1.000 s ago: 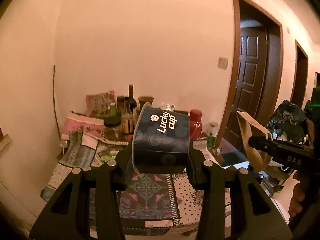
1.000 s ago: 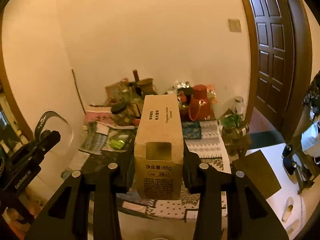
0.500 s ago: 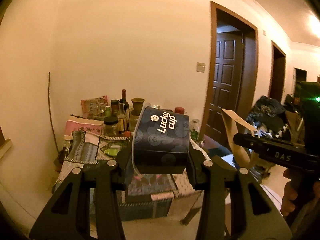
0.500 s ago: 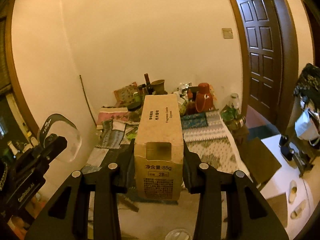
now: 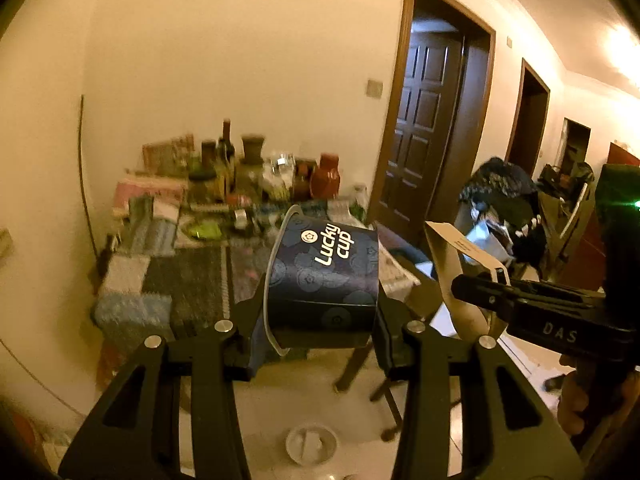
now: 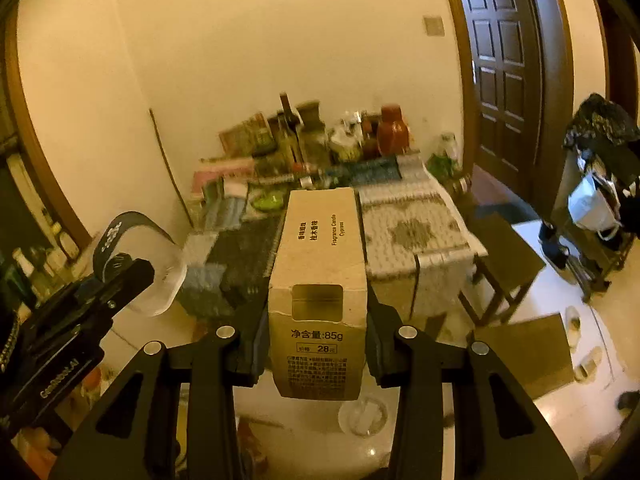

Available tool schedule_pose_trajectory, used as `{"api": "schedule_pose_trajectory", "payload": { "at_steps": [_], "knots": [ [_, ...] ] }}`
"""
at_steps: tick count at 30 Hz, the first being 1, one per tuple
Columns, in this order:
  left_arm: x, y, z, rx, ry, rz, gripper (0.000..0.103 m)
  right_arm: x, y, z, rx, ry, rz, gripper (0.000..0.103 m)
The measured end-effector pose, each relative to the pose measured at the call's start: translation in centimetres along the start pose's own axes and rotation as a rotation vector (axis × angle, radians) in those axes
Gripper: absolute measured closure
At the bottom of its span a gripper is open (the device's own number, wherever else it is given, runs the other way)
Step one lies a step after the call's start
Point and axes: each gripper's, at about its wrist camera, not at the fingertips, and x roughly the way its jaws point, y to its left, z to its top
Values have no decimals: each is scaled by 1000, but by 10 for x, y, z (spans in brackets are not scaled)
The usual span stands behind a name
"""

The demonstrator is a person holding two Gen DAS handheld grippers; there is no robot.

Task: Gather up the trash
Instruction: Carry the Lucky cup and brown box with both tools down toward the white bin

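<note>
While the left gripper (image 5: 320, 332) jaws clamp a dark "Lucky cup" paper cup (image 5: 324, 276), the right gripper (image 6: 316, 344) jaws pinch a kraft candle box (image 6: 320, 292).

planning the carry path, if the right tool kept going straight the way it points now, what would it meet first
Probably the patterned cloth-covered table. The right tool, shut on the cardboard box, aims down at the table's near end, with no obstacle visible between. Depth is unclear, so it might reach the floor just short.

Left hand-held gripper (image 5: 320, 320) angled downward, jaws clamped on a cup, right hand-held gripper (image 6: 318, 344) angled downward, jaws clamped on a carton, both side by side
</note>
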Motion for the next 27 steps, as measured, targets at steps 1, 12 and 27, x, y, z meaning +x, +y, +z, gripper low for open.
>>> {"api": "schedule_pose_trajectory", "payload": {
  "at_steps": [1, 12, 27],
  "knots": [
    [5, -1, -6, -9, 21, -5, 60, 2, -2, -5, 1, 17, -2, 67],
    [77, -5, -84, -72, 227, 47, 60, 77, -42, -71, 8, 244, 14, 67],
    [215, 8, -257, -175, 494, 122, 60, 235, -111, -205, -21, 567, 50, 67]
  ]
}}
